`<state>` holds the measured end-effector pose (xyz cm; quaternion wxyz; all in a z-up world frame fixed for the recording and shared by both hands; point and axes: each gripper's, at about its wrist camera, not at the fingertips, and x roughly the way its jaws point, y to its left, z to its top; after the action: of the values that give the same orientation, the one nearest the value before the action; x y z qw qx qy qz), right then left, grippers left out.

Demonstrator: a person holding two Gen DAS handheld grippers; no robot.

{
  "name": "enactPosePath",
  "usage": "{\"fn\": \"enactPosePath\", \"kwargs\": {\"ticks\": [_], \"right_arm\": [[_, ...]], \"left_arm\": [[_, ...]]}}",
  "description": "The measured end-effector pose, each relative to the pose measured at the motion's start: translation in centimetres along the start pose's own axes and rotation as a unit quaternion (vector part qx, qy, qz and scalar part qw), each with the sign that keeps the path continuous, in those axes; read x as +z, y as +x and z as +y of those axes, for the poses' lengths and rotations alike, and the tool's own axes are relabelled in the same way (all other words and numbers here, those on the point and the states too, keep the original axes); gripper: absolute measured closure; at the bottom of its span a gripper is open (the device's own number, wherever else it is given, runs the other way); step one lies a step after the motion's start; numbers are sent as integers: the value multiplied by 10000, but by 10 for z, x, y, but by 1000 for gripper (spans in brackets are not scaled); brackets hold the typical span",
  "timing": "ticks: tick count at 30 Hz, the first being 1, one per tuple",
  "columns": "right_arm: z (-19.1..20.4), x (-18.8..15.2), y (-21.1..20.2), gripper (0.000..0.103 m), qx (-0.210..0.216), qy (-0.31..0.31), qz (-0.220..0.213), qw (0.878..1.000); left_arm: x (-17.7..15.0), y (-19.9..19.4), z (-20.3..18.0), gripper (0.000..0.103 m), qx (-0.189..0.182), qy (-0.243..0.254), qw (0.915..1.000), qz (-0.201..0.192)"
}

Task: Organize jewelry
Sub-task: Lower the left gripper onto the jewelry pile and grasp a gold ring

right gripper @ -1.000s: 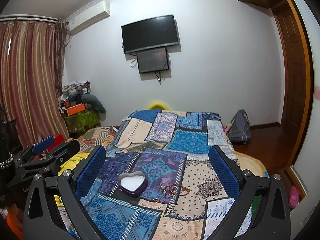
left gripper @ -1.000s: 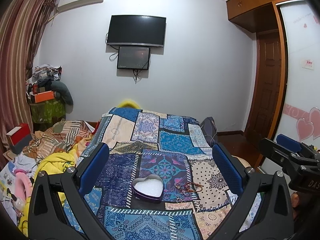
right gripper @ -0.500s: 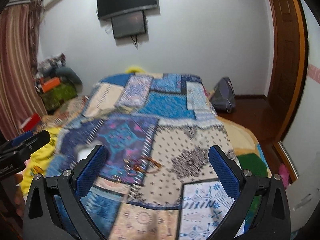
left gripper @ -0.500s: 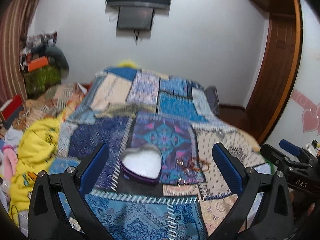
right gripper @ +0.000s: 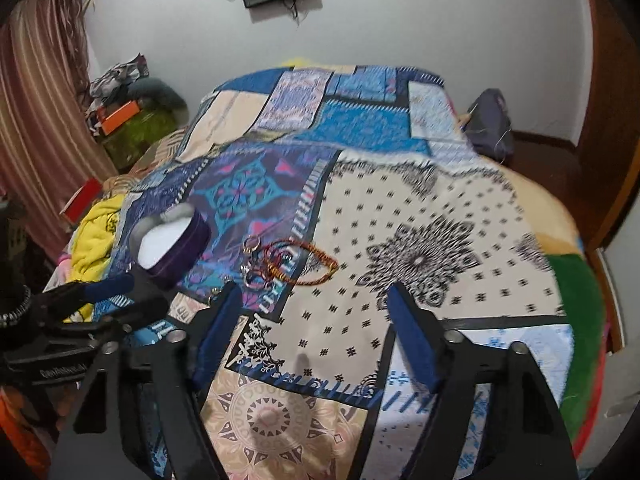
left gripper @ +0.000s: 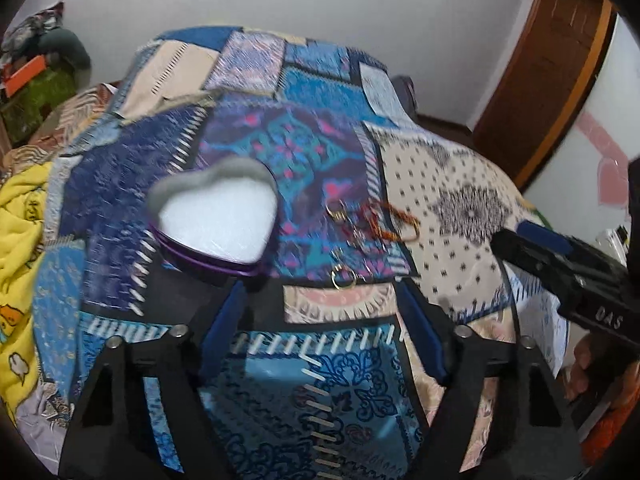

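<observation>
Blurred jewelry [left gripper: 370, 224], perhaps tangled bangles

The bed's patchwork quilt [left gripper: 312, 360] was mostly blue, with teal-and-pink medallion patches and a cream patch dotted in black around a black mandala. At ten o'clock from the quilt's centre, the heart-shaped tin [left gripper: 218, 216] had purple walls and a white inside. At three o'clock from the tin, the jewelry [left gripper: 372, 224] mixed gold rings with orange-red cords. At nine o'clock lay a yellow blanket [left gripper: 20, 216]. Both grippers were black with blue pads [right gripper: 218, 332]. The curtain [right gripper: 44, 128] was striped pink-brown, the wall [right gripper: 400, 20] pale grey.
</observation>
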<state>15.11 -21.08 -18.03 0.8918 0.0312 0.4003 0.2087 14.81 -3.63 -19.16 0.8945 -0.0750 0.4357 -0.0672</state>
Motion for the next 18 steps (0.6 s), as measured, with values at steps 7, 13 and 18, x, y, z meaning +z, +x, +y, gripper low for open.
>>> {"fn": "enactPosePath", "kwargs": {"ticks": [7,13,18], "right_arm": [[1,-4,17,47,402,2,276,9988],[-2,-3,25,47,517,75,373,9979],[0,-4,30,47,551,29,428,9976]], "left_arm": [[-3,34,-6,70,-215,209,9983,494],[4,47,-8,71,-291,342,9976,518],[8,57,-12,72,-221,498,9972,504]]}}
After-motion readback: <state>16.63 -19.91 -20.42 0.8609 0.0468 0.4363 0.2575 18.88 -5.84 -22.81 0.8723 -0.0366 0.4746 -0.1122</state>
